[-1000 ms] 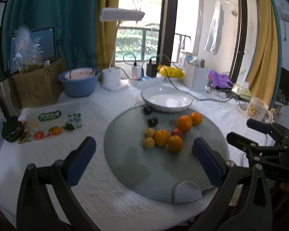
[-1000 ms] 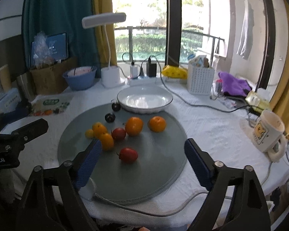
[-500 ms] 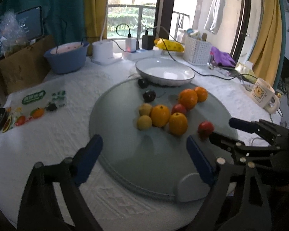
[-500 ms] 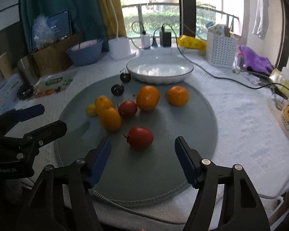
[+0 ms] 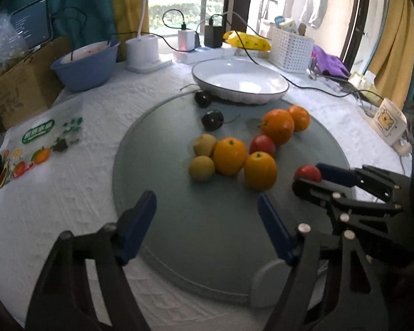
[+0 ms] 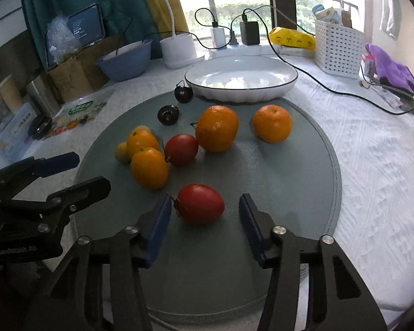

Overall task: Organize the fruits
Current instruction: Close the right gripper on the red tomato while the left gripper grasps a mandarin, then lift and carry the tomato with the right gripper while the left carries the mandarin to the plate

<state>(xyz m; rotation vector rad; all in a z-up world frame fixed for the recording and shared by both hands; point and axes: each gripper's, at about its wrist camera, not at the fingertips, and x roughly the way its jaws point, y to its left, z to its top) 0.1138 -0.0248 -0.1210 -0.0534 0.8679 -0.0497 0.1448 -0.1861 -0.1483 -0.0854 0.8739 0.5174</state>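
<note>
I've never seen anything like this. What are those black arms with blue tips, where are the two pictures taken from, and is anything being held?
They are hand-held tongs, one in each of a person's hands, each carrying its own camera looking along its fingers. One picture comes from the left tongs, the other from the right tongs. On the grey round mat lie oranges, small yellow fruits, dark plums and two red tomatoes; a white dish sits behind. Nothing is held: both tongs are open, the right ones straddling the nearest tomato.

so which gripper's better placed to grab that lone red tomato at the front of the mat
Right. The right gripper is open with the red tomato already between its fingers. The left gripper is open over bare grey mat, with the tomato off to its side.
</note>
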